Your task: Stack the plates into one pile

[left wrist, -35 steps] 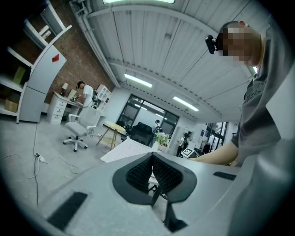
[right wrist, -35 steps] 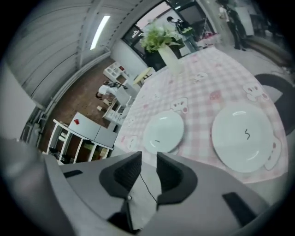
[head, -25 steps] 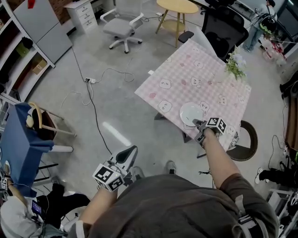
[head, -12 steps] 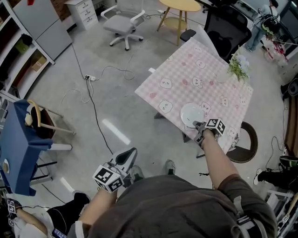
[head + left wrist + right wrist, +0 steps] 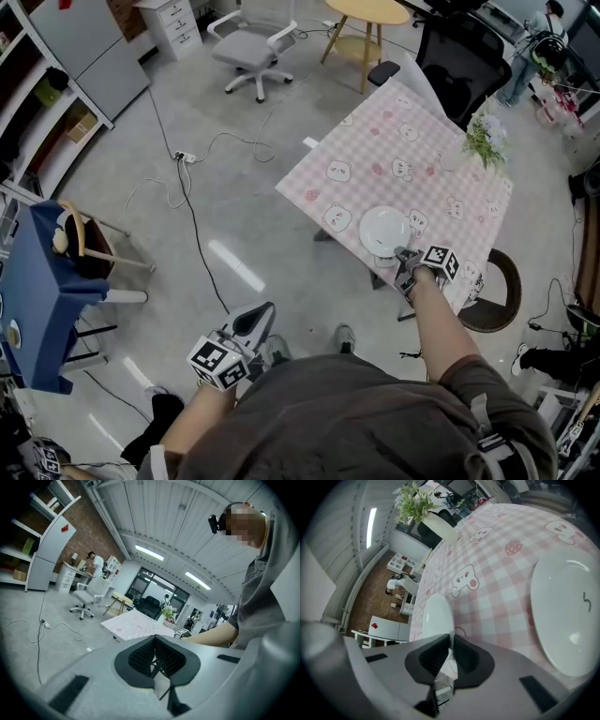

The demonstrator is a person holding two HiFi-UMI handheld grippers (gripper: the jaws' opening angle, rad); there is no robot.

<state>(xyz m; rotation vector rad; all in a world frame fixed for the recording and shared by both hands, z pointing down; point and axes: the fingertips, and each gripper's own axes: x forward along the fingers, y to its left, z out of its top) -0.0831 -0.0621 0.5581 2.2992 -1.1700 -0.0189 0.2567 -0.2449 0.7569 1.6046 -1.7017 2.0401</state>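
Note:
On the pink checked tablecloth (image 5: 412, 159) lies a white plate (image 5: 385, 228), which fills the right side of the right gripper view (image 5: 567, 616). A second white plate (image 5: 435, 616) lies to its left near the table's edge. My right gripper (image 5: 451, 651) is closing its jaws, and this second plate's rim sits pinched between the pads. In the head view the right gripper (image 5: 403, 255) is at the near edge of the plates. My left gripper (image 5: 262, 314) hangs over the floor away from the table, shut and empty (image 5: 154, 656).
A potted plant (image 5: 485, 139) stands at the table's far corner. A dark stool (image 5: 489, 286) is beside the table's near right side. Office chairs (image 5: 246, 47), a round wooden table (image 5: 364, 11), floor cables (image 5: 187, 178) and a blue table (image 5: 37, 291) surround the area.
My right gripper stays at the plates' near edge and my left gripper has not moved. The head view has shifted slightly.

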